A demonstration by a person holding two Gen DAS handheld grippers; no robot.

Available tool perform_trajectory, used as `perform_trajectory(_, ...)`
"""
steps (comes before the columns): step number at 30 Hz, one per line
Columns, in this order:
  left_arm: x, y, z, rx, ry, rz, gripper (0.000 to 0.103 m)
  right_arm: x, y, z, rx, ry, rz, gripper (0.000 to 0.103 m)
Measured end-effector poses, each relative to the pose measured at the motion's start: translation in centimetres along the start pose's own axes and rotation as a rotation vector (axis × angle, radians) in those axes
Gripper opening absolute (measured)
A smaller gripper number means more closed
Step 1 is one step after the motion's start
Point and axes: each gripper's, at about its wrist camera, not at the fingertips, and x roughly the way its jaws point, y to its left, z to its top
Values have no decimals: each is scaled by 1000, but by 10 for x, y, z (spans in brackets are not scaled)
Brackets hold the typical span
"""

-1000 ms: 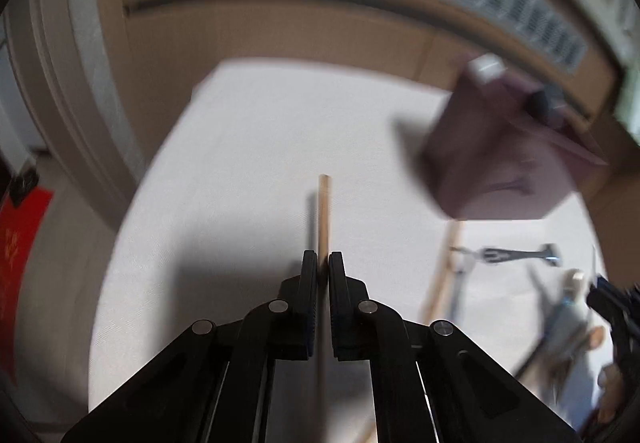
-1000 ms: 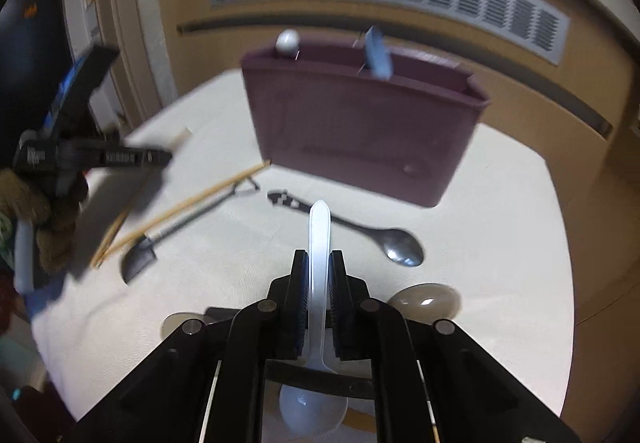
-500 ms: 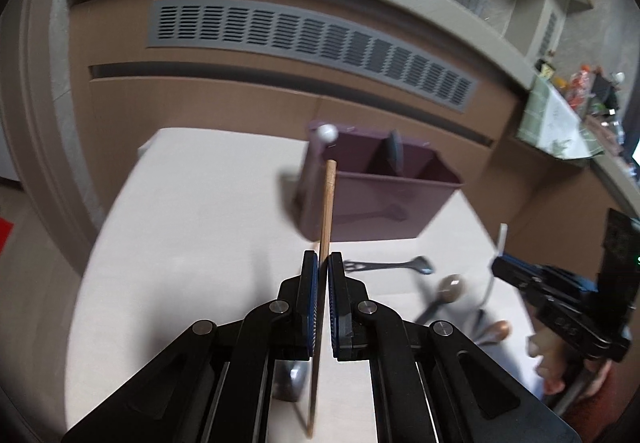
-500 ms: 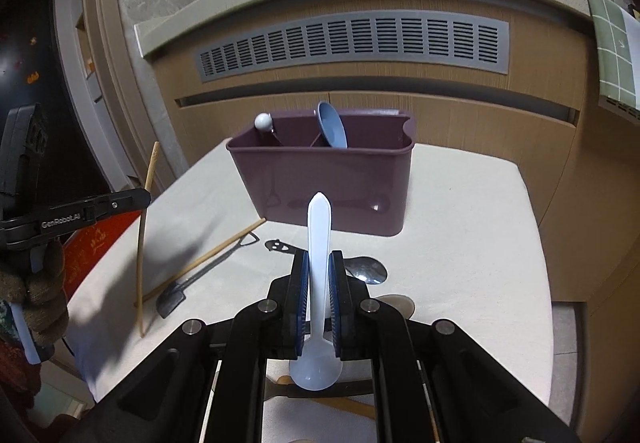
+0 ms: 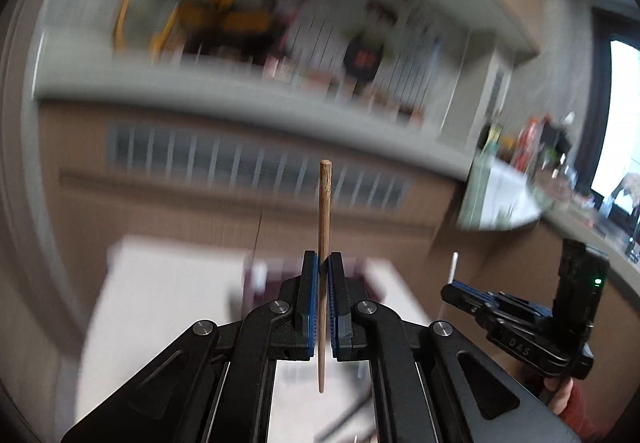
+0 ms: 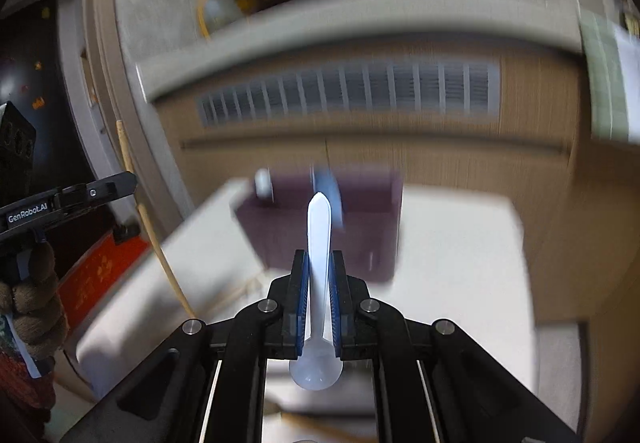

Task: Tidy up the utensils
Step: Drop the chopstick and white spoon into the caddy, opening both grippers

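Left gripper [image 5: 323, 263]: fingers clamped on a single wooden chopstick [image 5: 324, 227], held upright at centre frame, its blunt end high and its thin tip hanging below the pads.

Right gripper [image 6: 319, 259]: fingers closed on the handle of a white plastic spoon [image 6: 318, 243], pointed handle end up, bowl at the bottom between the finger bases.

Purple utensil caddy [image 6: 360, 227]: centre of the right wrist view, blurred, standing on the pale table [image 6: 460, 243]; a blue utensil [image 6: 330, 183] and a white-tipped one [image 6: 263, 183] stand inside.

Vent grille [image 6: 348, 91]: upper centre, in the wooden counter front behind the table.
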Motion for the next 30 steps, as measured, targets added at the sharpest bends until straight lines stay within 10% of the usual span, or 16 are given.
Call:
perform_trajectory(8, 42, 4, 53, 29, -152, 25, 5, 1, 4, 89, -83, -242, -88, 8)
perform_trajectory(21, 152, 48, -8, -91, 106, -14, 8, 120, -29, 28, -38, -25, -91, 9)
perform_trajectory(26, 135, 56, -28, -110, 132, -58, 33, 114, -42, 9, 30, 45, -41, 18)
perform_trajectory(30, 98, 61, -49, -57, 165, 28, 34, 80, -46, -1, 25, 35, -81, 21)
